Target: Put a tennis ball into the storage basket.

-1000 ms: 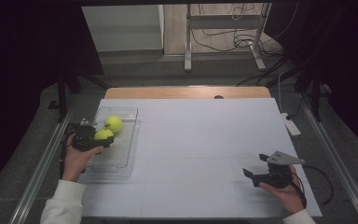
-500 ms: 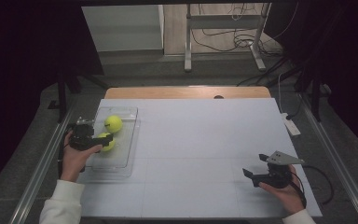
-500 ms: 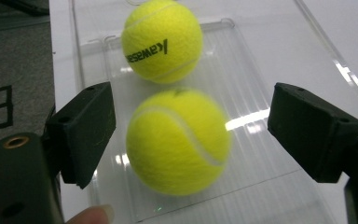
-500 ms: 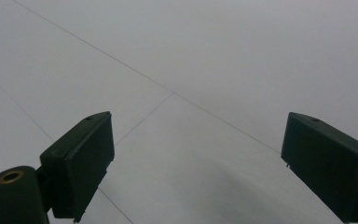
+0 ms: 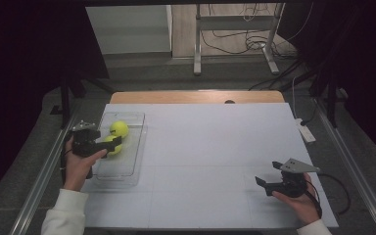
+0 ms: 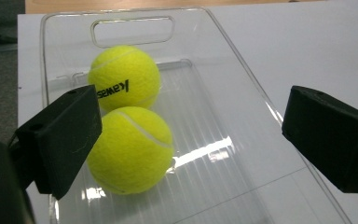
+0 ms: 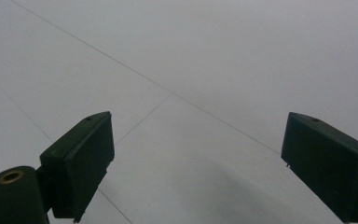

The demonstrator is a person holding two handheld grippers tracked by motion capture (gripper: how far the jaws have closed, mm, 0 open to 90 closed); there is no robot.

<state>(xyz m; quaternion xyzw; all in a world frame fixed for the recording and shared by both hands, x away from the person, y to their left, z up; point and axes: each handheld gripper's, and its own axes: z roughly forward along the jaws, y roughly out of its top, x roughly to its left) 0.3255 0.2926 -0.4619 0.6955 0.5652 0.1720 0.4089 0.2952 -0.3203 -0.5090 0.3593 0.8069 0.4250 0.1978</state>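
2 tennis balls (image 6: 126, 112) lie touching in the clear tray (image 6: 242, 154); the left gripper (image 6: 191, 140), jaws just opened wide, has released the nearer. The right gripper (image 7: 196, 158) hangs spread, holding nothing.

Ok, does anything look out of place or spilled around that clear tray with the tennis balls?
Nothing stands out. Both tennis balls sit inside the clear tray, touching each other, and the tray lies flat and looks undamaged. The left gripper has just been opening, its fingers wide beside the nearer ball, not pressing it.
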